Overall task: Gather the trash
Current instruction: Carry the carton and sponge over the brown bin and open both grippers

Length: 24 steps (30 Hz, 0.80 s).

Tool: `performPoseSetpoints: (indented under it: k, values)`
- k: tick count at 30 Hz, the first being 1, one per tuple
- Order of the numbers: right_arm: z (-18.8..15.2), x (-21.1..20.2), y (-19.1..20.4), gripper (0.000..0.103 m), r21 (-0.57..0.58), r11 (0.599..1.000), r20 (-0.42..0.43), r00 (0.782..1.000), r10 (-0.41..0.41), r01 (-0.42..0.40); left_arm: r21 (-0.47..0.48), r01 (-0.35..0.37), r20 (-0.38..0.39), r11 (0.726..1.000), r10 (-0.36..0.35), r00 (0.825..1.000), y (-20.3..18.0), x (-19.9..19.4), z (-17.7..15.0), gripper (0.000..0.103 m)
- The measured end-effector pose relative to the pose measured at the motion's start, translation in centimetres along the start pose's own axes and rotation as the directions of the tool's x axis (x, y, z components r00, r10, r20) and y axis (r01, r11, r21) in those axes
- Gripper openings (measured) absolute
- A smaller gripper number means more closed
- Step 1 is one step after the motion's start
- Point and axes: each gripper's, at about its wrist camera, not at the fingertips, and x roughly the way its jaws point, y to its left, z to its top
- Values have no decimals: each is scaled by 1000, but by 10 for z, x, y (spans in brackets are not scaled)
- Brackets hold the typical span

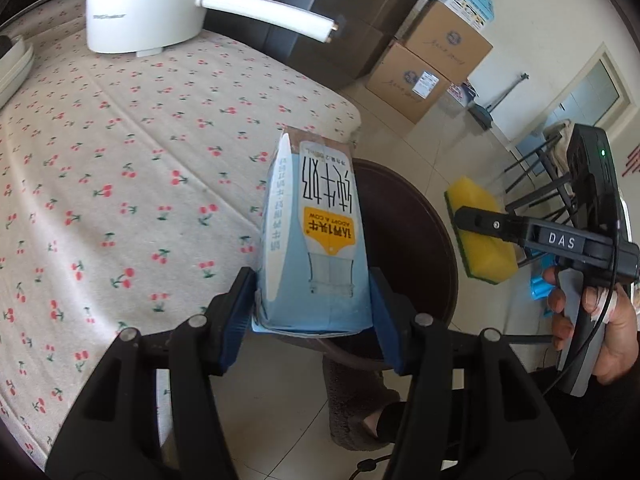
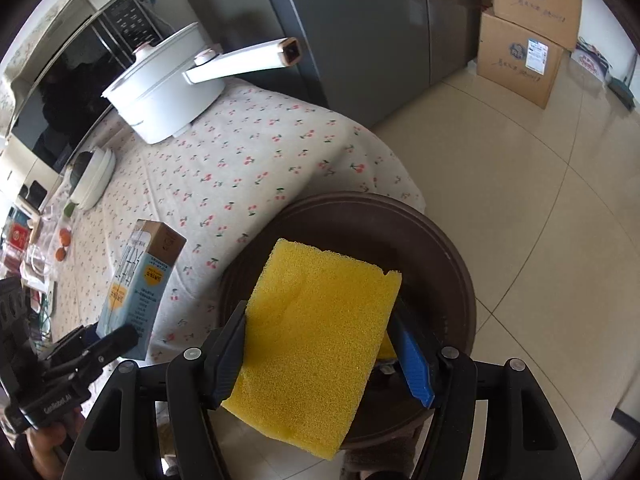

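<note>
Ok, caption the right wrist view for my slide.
Right gripper holds a yellow sponge above a dark bin beside the table.

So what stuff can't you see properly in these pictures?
- Right wrist view: the brown bin's inside is hidden behind the yellow sponge.
- Left wrist view: the bin is partly hidden by the milk carton.
- Left wrist view: the white pot's top is cut off by the edge.
</note>
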Motion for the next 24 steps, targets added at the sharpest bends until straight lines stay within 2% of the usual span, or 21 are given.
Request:
performPoseSetpoints:
  k: [6,9,10,12,13,15,19,24]
  values:
    - [0,-2,-22,69,42,999,-1,1000,-12,12,75,48,-36,996,-46,998,-22,29,1,59]
    - [0,0,-27,69,50,999,-7,1000,-17,17,71,19,-41,997,-16,999,-20,35,3,83]
    - [0,0,-28,69,52,998,-9,1000,-18,19,63,11,-36,998,-9,999,-20,34,4,88]
    - [-1,0,-29,69,55,998,-9,1000,-18,18,50,-7,-33,999,8,999,-16,30,7,91]
    - [0,0,-30,69,55,998,-9,1000,-17,18,48,-22,-29,999,24,999,-14,29,6,97]
    - [-1,0,-29,69,53,998,-10,1000,-18,19,50,-68,-16,996,69,997,-9,23,6,101]
    - [0,2,-25,69,46,999,-15,1000,-15,16,33,-131,3,991,131,991,3,12,5,102]
    - [0,8,-14,70,12,1000,-26,999,-24,24,-16,-158,14,987,158,987,22,-4,2,102]
